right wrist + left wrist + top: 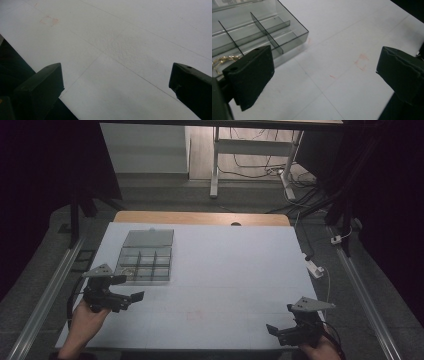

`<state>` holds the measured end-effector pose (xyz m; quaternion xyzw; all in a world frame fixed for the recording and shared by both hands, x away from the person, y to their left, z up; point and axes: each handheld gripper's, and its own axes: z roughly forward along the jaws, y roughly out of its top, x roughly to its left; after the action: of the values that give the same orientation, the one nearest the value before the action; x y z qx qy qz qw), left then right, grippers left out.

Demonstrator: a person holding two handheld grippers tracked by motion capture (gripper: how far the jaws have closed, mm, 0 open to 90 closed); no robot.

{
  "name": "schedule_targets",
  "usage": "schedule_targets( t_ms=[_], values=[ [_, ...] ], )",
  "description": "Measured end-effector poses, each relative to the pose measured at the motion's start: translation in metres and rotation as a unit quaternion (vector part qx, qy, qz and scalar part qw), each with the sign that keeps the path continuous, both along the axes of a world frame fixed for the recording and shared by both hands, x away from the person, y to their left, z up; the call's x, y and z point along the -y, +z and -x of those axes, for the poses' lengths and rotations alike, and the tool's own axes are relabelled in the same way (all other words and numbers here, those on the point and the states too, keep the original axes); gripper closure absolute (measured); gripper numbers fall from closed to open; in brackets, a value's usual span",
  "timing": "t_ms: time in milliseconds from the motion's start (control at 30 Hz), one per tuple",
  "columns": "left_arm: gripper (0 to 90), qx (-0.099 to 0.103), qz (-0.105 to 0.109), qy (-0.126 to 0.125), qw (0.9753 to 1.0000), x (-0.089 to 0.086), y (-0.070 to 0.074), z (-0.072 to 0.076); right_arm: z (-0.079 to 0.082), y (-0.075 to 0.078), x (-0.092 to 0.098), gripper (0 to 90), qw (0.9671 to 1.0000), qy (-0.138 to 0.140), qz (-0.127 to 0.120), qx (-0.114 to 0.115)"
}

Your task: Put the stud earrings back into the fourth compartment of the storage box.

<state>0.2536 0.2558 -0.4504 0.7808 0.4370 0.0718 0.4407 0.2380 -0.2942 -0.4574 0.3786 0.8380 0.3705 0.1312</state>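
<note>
A clear plastic compartment box with its lid folded back lies at the left of the white table. In the left gripper view a thin gold chain lies in one of the near compartments of the box. My left gripper hovers just in front of the box's near edge, jaws wide apart with nothing between them. My right gripper is at the table's near right edge, open and empty over bare table.
Faint red marks sit on the table near the middle front. A white cable and plug lie off the table's right edge. Rails run along both sides; a desk frame with cables stands beyond.
</note>
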Motion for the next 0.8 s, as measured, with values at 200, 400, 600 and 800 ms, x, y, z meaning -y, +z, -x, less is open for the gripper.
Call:
schedule_targets(
  t_ms=[200,400,600,800],
  values=[
    [0.4,0.002,-0.007,0.007,0.9999,-0.004,0.000,0.023,0.000,0.000,0.000,0.0,1.0000,-0.001,0.000,-0.001],
    [0.1,0.003,-0.022,0.022,0.9995,-0.007,-0.004,0.046,0.000,0.000,-0.001,0.0,1.0000,-0.001,0.000,-0.001],
    [0.0,0.003,-0.035,0.031,0.9989,-0.014,-0.013,0.065,0.000,0.000,0.000,0.0,1.0000,-0.003,0.001,-0.001],
    [0.0,-0.008,-0.044,0.043,0.9981,-0.024,-0.025,0.081,0.000,0.000,-0.001,0.0,1.0000,-0.004,0.000,-0.001]
  ],
)
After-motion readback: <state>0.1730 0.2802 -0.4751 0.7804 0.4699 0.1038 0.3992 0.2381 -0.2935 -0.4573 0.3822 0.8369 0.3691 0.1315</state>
